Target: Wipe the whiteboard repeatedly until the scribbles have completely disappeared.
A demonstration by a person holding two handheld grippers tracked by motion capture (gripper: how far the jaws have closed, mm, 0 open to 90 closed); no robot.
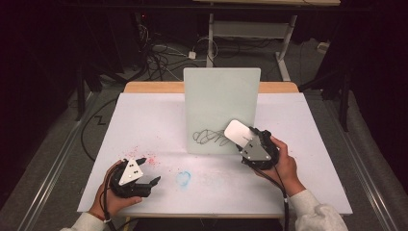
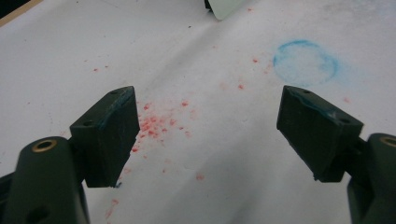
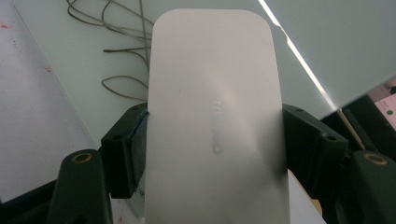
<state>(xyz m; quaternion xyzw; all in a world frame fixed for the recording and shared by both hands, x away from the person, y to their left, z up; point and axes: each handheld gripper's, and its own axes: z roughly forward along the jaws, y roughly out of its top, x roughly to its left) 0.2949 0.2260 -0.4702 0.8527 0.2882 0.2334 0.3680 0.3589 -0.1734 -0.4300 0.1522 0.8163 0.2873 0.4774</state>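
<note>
Right of centre, the right tongs clench a white eraser at the board's scribble; wiping looks next; left tongs idle, released.

Both of the person's arms end in pale, whitish sleeves. Each hand-held gripper, left and right, is black with a grey three-cornered plate on top, brass-ringed screw holes behind blocky black jaws, and a dark trailing cable.
</note>
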